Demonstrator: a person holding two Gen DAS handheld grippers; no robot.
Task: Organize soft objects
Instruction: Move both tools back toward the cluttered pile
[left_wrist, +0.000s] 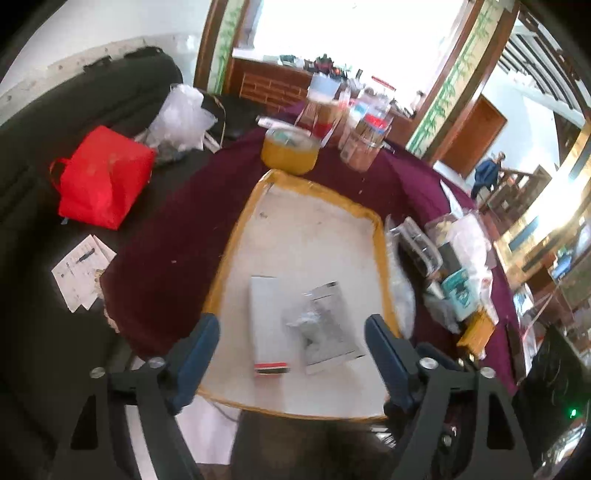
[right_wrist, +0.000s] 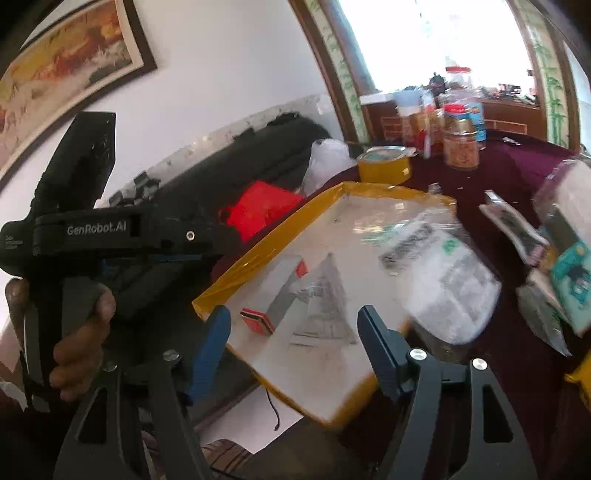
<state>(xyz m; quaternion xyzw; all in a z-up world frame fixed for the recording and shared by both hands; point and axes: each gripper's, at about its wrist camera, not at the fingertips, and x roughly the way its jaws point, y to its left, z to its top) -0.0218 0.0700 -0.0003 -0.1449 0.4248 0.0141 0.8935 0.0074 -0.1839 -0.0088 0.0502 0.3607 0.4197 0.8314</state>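
A tray with a yellow rim (left_wrist: 238, 236) and a white floor sits on the maroon tablecloth. Inside it lie a white box with a red and black end (left_wrist: 267, 325) and a crumpled grey plastic packet (left_wrist: 325, 325). My left gripper (left_wrist: 291, 354) hovers open over the tray's near end, nothing between its blue pads. In the right wrist view the same tray (right_wrist: 258, 254), box (right_wrist: 280, 295) and packet (right_wrist: 325, 306) show. A blurred clear bag of white stuff (right_wrist: 443, 280) lies over the tray's right rim. My right gripper (right_wrist: 295, 339) stands open and holds nothing.
A red bag (left_wrist: 103, 177) and papers (left_wrist: 81, 273) lie on the dark sofa at left. A yellow tin (left_wrist: 290, 151) and jars (left_wrist: 365, 144) stand behind the tray. Several packets (left_wrist: 458, 266) are piled right of it. A hand (right_wrist: 81, 332) holds the left gripper's body.
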